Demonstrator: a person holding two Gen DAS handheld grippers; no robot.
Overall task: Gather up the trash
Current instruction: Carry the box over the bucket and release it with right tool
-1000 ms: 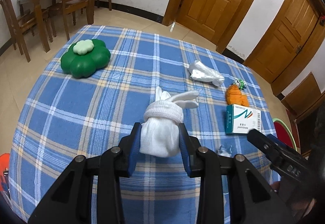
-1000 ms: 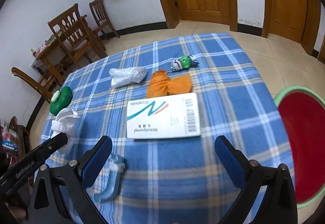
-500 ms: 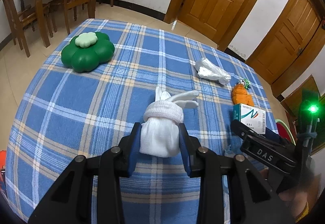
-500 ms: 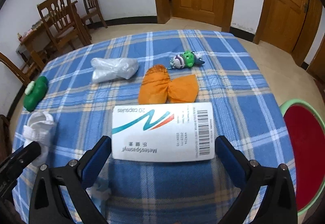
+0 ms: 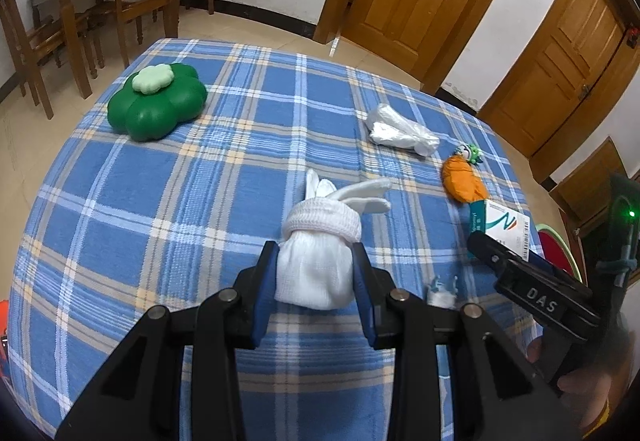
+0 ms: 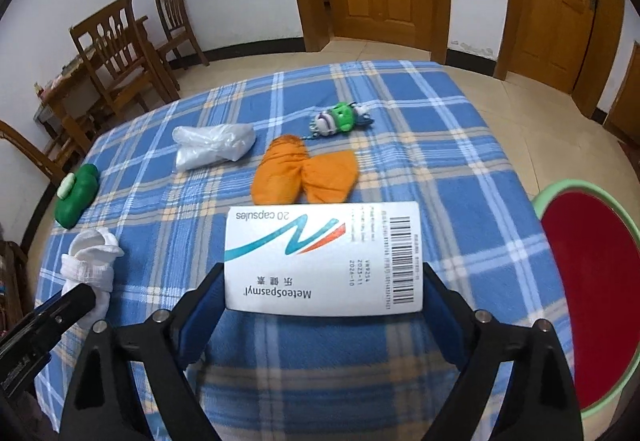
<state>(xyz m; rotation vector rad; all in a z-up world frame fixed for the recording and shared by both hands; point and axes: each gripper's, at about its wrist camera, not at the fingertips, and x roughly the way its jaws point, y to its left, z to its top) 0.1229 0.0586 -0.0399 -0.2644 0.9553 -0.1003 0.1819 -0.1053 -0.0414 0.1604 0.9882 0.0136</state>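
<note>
Capsule box between right tool pads, seemingly touching.

Cloth: you have blue plaid, white and tan lines.
Sock: white.
Box: white, teal and red swoosh, black barcode at its 3 o'clock.
Pouch: orange.
Clover: dark green, pale green top.
Bag: clear white.
Bin: red, green rim.
Pads: blue.

right hand-held gripper advanced, fingers now flanking capsule box (not clamped)
</note>
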